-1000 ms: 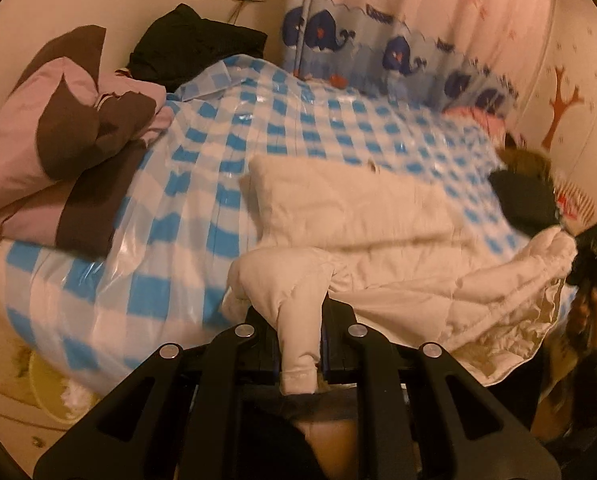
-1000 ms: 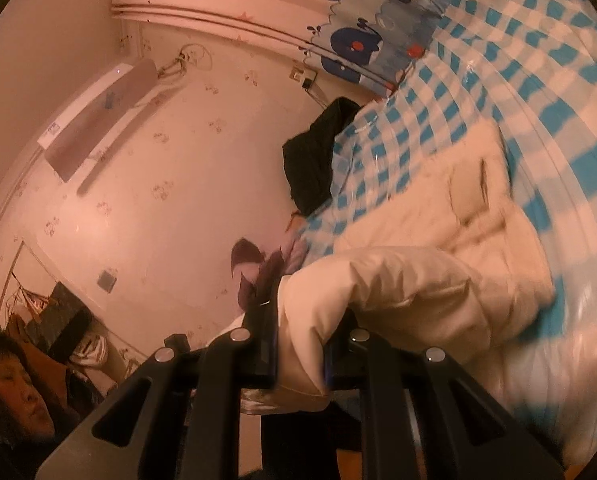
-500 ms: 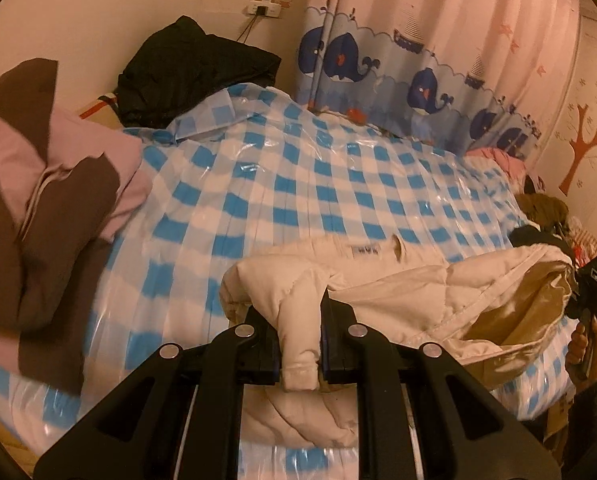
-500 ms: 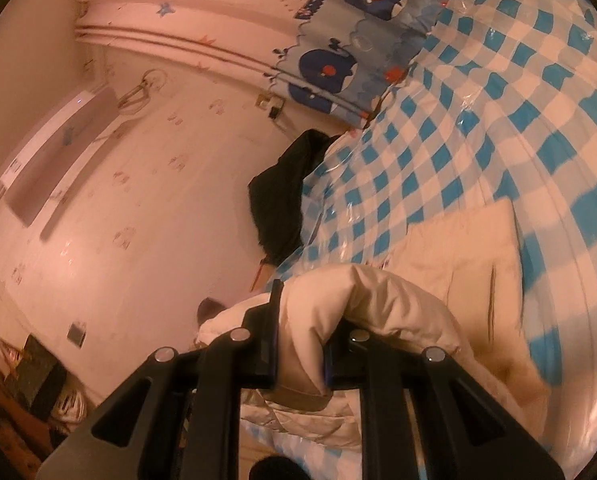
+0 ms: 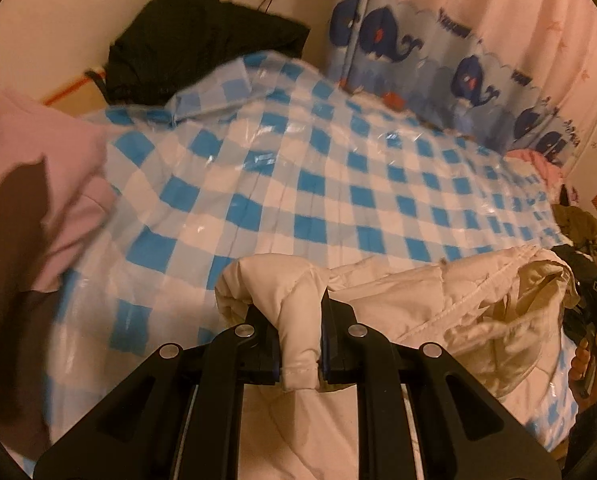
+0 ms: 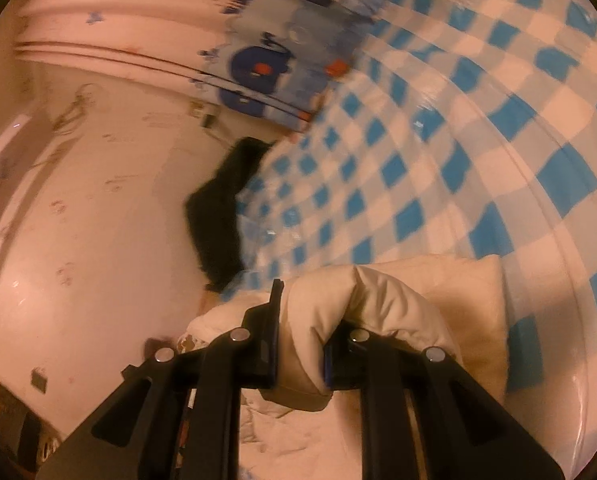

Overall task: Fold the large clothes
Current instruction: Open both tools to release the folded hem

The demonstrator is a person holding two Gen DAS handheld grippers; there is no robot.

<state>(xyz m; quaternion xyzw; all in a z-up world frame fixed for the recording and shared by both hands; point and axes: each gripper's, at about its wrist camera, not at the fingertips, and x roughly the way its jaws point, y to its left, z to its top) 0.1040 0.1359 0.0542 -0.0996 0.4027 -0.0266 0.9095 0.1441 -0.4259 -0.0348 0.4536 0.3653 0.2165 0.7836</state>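
Left wrist view: left tool [image 5: 298,344] clamped on a fold of cream quilted puffer jacket [image 5: 438,296], bulk draped over blue-and-white checked plastic-covered bed [image 5: 298,184]. Right wrist view: right tool [image 6: 298,344] likewise pinching a padded edge of same jacket [image 6: 378,296]. Likely risks: slick padding sliding from narrow grips, uneven pull skewing the fold, glossy cover bunching underneath. Nearby: pink-and-brown bedding heap [image 5: 38,200] just left, black garment pile [image 5: 202,40] by wall, whale-print curtain [image 5: 458,60] behind; bed centre free.
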